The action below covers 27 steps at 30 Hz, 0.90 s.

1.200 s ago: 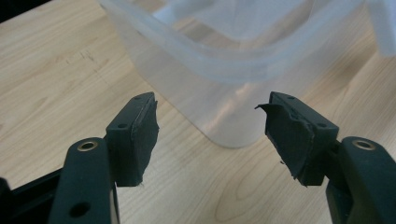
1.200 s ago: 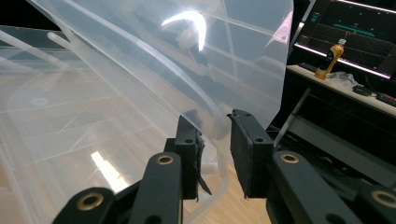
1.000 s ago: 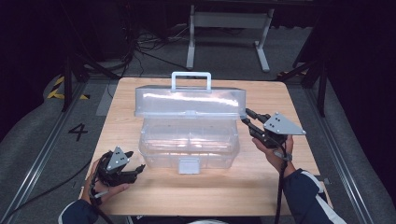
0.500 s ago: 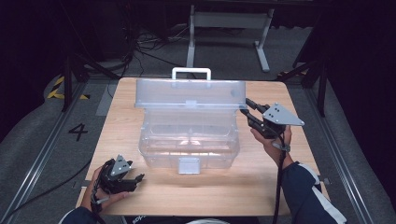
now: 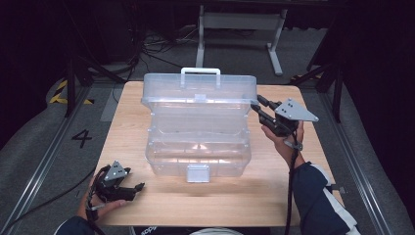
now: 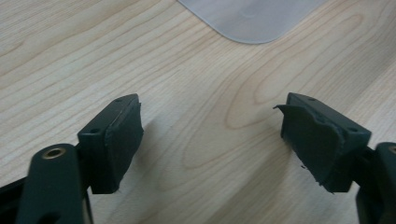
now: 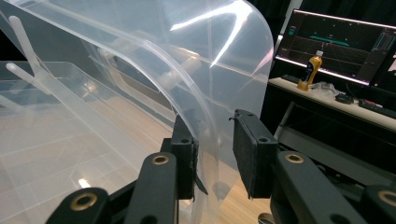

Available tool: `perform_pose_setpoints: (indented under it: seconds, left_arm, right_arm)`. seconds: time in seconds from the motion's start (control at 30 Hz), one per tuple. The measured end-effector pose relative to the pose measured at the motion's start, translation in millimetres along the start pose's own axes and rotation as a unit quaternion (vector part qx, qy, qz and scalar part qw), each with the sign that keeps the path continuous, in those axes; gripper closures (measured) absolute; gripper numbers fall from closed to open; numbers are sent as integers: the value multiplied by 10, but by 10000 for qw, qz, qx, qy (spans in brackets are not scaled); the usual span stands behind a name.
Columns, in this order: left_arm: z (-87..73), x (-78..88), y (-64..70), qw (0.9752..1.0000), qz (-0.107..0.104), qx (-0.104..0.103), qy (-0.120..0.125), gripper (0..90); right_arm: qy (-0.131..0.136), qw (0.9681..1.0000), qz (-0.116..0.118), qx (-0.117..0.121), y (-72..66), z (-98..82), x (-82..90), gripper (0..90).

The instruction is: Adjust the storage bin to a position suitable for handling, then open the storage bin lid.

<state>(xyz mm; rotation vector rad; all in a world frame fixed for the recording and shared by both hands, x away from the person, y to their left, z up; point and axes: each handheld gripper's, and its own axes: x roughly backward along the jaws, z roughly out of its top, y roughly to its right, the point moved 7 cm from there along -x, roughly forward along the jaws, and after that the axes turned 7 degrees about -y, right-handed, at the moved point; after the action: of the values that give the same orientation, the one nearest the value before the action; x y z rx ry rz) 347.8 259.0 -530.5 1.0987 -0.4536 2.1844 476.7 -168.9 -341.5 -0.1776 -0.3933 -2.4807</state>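
Note:
A clear plastic box [image 5: 195, 147] stands in the middle of the wooden table, its lid [image 5: 198, 90] raised, a white handle [image 5: 200, 72] on top and a latch [image 5: 198, 172] at the front. My right gripper [image 5: 255, 105] is at the lid's right edge. In the right gripper view the lid's rim [image 7: 140, 70] runs between the jaws of the right gripper [image 7: 215, 154], which is shut on it. My left gripper [image 5: 136, 191] lies low at the near left corner. Its jaws have just been opening. The left gripper [image 6: 210, 140] is open over bare wood, with the box corner [image 6: 252, 18] ahead.
The table [image 5: 274, 196] has bare wood in front of the box and at both sides. A metal stand [image 5: 240, 29] is on the floor behind it. A floor rail with the number 4 [image 5: 81, 138] runs at the left. A desk with a monitor and a yellow bottle [image 7: 310, 70] stands beyond.
The lid has swung up from leaning back, and my right gripper has risen with it. My left gripper has dropped toward the near table edge, its jaws wider apart.

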Motion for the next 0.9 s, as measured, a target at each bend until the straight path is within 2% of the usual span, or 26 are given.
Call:
perform_pose_setpoints:
  seconds: [0.07, 0.1, 0.17, 0.3, 0.37, 0.4, 0.47, 0.6, 0.63, 0.7, 0.8, 0.9]
  left_arm:
    - [-18, 5, -10, 10000, -60, 65, -22, 196]
    - [-24, -1, -28, 9999, -107, 81, 45, 192]
    - [-50, 19, -65, 9999, -78, 107, 12, 189]
    - [-81, 40, -111, 9998, -42, 187, 8, 188]
    - [-76, 46, -137, 10000, 30, 75, 21, 189]
    - [-79, 40, -119, 9999, -47, 134, 13, 189]
    - [-79, 40, -122, 9999, -29, 148, -19, 186]
    - [-53, 20, -140, 9999, -12, 106, 22, 173]
    - [-53, 16, -128, 9998, -68, 164, -3, 171]
    - [-45, 14, -145, 10000, -41, 90, -8, 170]
    - [-40, 13, -152, 10000, -18, 71, -8, 170]
    - [-40, 10, -146, 9999, -36, 105, -17, 169]
  right_arm:
    - [-13, 10000, 19, 5, 10, 10, -12, 692]
    - [-31, 10000, 41, -35, 25, 21, -30, 668]
    - [-74, 9999, 61, -95, 46, 34, -61, 669]
    - [-151, 9999, -77, 10, 58, 70, -87, 688]
    - [-234, 9996, -137, 52, 73, 86, -95, 697]
    - [-288, 9994, -182, 78, 80, 103, -107, 702]
    - [-324, 9991, -247, 85, 101, 136, -138, 704]
    - [-297, 9992, -271, -87, 160, 175, -199, 718]
    - [-261, 9991, -318, -108, 177, 185, -230, 722]
    - [-223, 9989, -404, -110, 183, 188, -253, 729]
    - [-196, 9987, -410, -222, 197, 193, -276, 736]
    - [-149, 9986, -453, -212, 210, 204, -284, 747]
